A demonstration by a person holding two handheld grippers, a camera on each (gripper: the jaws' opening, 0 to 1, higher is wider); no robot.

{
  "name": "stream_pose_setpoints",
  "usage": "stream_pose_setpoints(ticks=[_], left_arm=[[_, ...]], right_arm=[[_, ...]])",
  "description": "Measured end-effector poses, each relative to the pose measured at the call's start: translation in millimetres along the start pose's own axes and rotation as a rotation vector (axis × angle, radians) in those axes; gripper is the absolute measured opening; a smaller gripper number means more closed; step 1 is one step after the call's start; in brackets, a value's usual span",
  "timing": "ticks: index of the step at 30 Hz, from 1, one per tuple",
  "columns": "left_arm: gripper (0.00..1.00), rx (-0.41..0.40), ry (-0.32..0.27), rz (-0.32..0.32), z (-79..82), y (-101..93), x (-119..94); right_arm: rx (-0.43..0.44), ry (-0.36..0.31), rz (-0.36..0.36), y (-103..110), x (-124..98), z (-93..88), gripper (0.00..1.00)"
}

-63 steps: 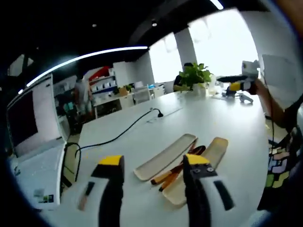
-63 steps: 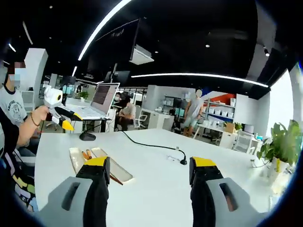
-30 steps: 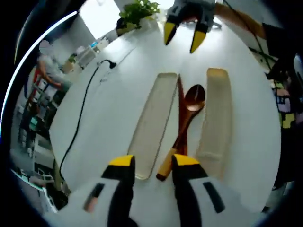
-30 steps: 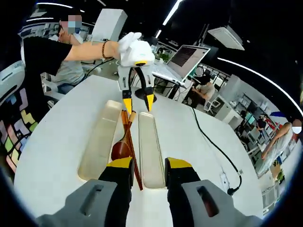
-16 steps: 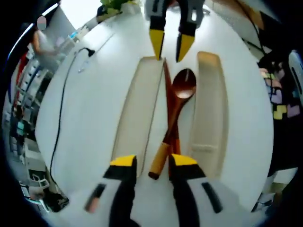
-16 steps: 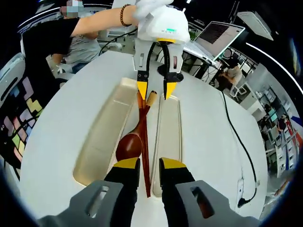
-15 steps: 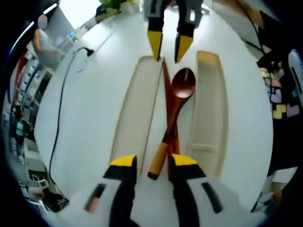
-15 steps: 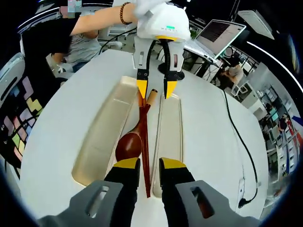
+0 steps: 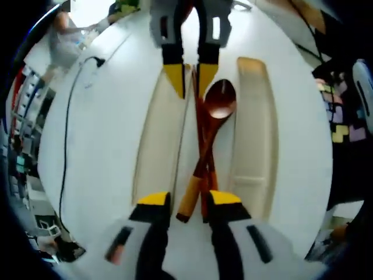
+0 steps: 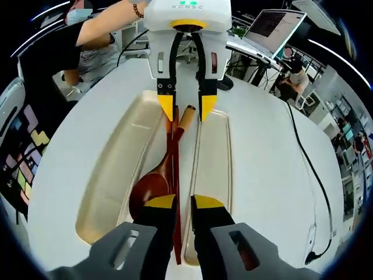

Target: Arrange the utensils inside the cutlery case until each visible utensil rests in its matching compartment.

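Two long beige trays of the cutlery case lie side by side on the white table. Between them, on the bare table, lie a brown wooden spoon and dark red chopsticks, crossing each other. My left gripper is open and straddles their handle ends; in the right gripper view it comes down from the top. My right gripper is open by a narrow gap over the chopsticks, with the spoon's bowl just to its left. In the left gripper view it reaches in from the top.
A black cable runs across the table beside the trays, also seen as the cable. An open laptop stands at the table's far end. A person's arm holds the left gripper. The table edge curves round on both sides.
Both grippers have closed in on the utensils from opposite ends. The right gripper's jaws have narrowed. Spoon, chopsticks and trays lie where they were.
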State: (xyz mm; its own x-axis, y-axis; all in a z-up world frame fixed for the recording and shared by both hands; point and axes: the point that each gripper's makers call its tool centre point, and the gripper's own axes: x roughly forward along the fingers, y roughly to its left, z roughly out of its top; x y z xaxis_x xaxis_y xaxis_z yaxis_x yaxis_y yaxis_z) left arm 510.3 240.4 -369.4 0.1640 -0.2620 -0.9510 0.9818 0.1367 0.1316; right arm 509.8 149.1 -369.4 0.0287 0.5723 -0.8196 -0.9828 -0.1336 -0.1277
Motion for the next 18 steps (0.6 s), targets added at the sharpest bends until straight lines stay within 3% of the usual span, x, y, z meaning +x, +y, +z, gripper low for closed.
stream_pose_setpoints(ticks=[5,15,18], left_arm=[[0.26,0.012,0.043,-0.012,-1.1,0.3,9.0],[0.22,0.028,0.043,0.026,-0.8,-6.9,9.2],[0.21,0.045,0.051,0.038,-3.6,-6.9,8.8]], right_arm=[[-0.005,0.008,-0.003,-1.3,9.3,3.7,0.08],[-0.031,0.006,0.022,2.7,10.9,8.1,0.06],[-0.03,0.034,0.018,0.6,14.2,4.5,0.04]])
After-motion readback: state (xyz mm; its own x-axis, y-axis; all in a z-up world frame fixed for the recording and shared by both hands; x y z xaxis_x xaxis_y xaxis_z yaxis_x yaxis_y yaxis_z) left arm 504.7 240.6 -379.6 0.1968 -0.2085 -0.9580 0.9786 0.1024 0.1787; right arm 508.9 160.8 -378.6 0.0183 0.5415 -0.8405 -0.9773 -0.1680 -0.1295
